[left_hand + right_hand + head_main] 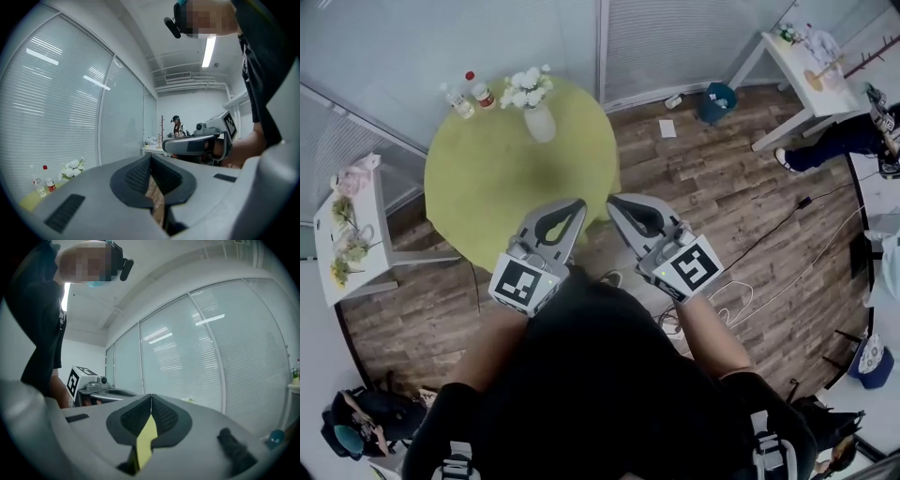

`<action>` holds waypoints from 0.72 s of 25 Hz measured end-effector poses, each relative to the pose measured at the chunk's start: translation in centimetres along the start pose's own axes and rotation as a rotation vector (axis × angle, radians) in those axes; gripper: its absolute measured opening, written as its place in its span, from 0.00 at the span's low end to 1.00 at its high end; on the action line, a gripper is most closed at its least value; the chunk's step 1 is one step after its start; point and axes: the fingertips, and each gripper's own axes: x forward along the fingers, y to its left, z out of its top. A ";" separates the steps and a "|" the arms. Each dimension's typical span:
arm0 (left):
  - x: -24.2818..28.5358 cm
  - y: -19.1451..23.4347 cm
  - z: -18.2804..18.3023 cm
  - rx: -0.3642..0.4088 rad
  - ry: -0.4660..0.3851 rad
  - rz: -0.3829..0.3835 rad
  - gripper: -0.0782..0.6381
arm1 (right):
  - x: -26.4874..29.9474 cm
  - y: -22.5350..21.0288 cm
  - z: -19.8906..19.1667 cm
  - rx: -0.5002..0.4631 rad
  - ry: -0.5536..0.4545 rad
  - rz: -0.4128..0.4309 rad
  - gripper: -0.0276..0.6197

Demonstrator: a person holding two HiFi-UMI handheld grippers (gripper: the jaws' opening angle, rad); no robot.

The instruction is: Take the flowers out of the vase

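Note:
White flowers (526, 88) stand in a white vase (540, 124) at the far side of the round green table (487, 187). In the left gripper view the flowers (73, 169) show low at the left. My left gripper (575, 203) hovers over the table's near right edge, its jaws shut and empty (151, 158). Beside it, over the wooden floor, my right gripper (617, 200) is shut with nothing in it (151, 397). Both grippers are well short of the vase and point towards each other's tips.
Two small bottles (470, 96) stand left of the vase. A white side table (337, 267) with flowers is at the left, another white table (802, 80) at the top right. A blue bin (717, 101), floor cables (787, 272) and a seated person (839, 141) lie to the right.

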 end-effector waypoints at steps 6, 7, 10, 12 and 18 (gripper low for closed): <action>0.8 1.7 -0.7 -0.013 0.004 0.004 0.13 | 1.4 -1.2 -1.5 0.009 0.036 0.002 0.07; 1.1 1.9 -0.8 -0.018 0.009 0.002 0.13 | 1.5 -1.5 -1.6 0.010 0.042 -0.001 0.07; 2.5 2.9 -0.6 -0.018 0.004 -0.003 0.13 | 1.8 -3.1 -1.4 0.006 0.046 -0.008 0.07; 3.5 3.6 -0.5 -0.017 -0.004 -0.004 0.13 | 2.3 -4.0 -1.5 0.003 0.054 -0.010 0.07; 5.4 6.9 -0.3 -0.033 -0.012 0.007 0.13 | 5.5 -6.6 -1.0 0.011 0.056 -0.005 0.07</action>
